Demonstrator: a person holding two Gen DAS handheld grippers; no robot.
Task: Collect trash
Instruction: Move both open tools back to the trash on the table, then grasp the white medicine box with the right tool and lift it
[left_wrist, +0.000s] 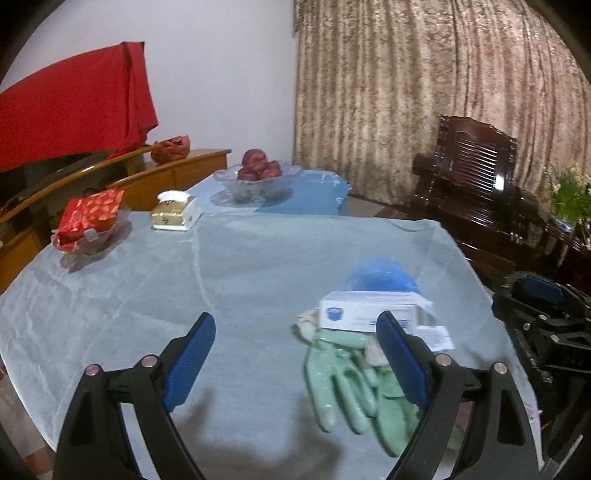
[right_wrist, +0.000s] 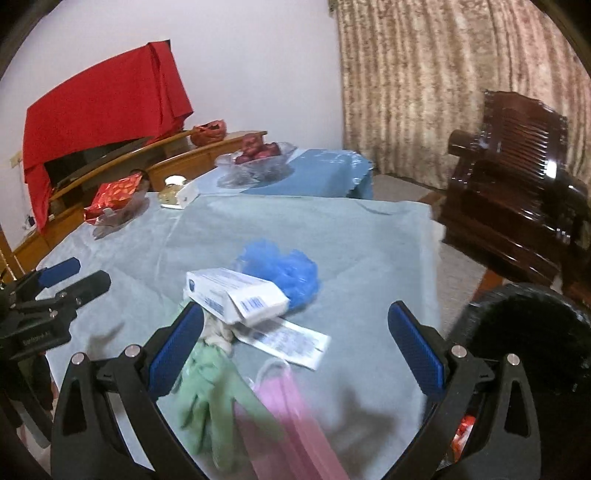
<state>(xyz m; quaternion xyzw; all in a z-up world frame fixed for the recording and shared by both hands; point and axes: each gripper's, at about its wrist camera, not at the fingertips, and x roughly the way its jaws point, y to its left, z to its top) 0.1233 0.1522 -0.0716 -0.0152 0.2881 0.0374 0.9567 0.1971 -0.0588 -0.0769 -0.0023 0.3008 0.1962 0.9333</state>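
- The left gripper (left_wrist: 295, 325), black with blue finger pads, hung over the pale blue-grey tablecloth (left_wrist: 147, 280) with its fingers spread wide and nothing between them.
- The right gripper (right_wrist: 295, 314), of the same build, also had its fingers spread wide and held nothing; it hovered above the pile of trash.
- The trash lay in a cluster near the table's front right part: a white cardboard box with blue print (right_wrist: 236, 295) lay on top, with one end flap open.
- A crumpled blue plastic bag (right_wrist: 284, 273) sat just behind the box, touching it.
- A pair of light green rubber gloves (left_wrist: 343, 376) lay in front of the box, their cuffs tucked under it, the fingers pointing toward the camera.
- A printed white paper leaflet (right_wrist: 288, 341) lay flat beside the gloves, partly under the box.
- A pink face mask (right_wrist: 288, 406) lay nearest the right wrist camera, touching the gloves' edge.
- A black bin (right_wrist: 532, 332) stood at the table's right edge, near the right gripper.
- At the far side of the table stood a glass bowl of red apples (left_wrist: 258, 173), a gold and white tissue box (left_wrist: 175, 212) and a red patterned packet in a clear dish (left_wrist: 90, 219), all well apart from the trash.
- A dark wooden chair (left_wrist: 476, 177) stood beyond the table by the beige curtain (left_wrist: 406, 74).
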